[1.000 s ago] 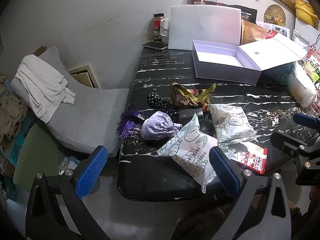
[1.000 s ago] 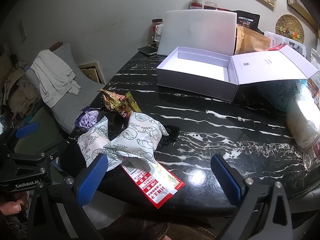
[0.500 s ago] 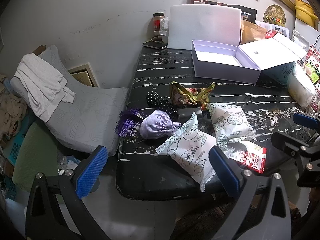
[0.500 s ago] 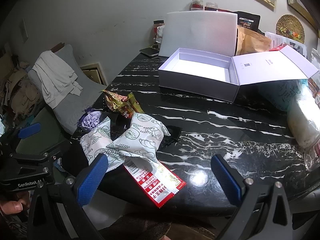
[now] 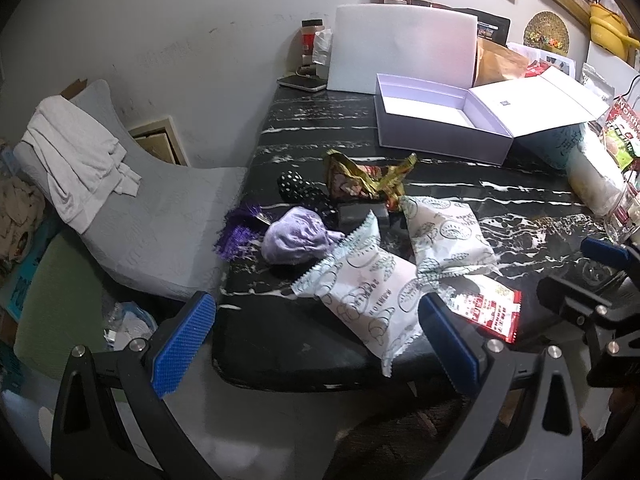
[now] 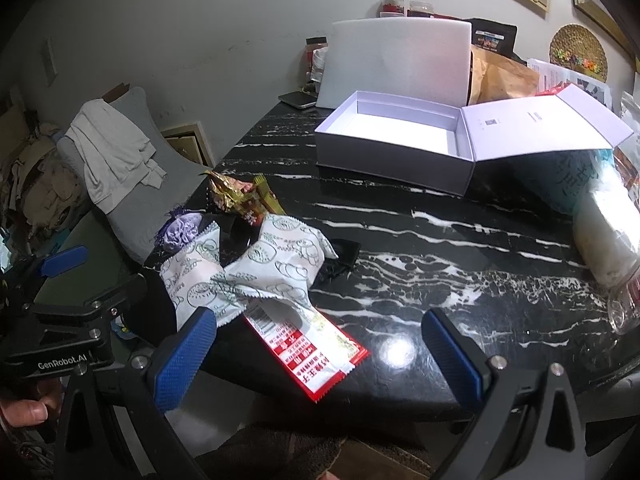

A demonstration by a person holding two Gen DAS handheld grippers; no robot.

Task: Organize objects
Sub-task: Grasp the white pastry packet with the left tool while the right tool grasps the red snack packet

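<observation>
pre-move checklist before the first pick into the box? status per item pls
1. Left gripper open and holding nothing: ok.
2. Right gripper open and holding nothing: ok.
3. White box open, lid folded back, inside bare: ok.
4. Red packet free to lift: not ok, its far end lies under a white patterned packet.
5. Path from the pile to the box over the black table: ok, bare marble between them.
6. Small black things under the pile: cannot tell what they are or whether they would snag.
</observation>
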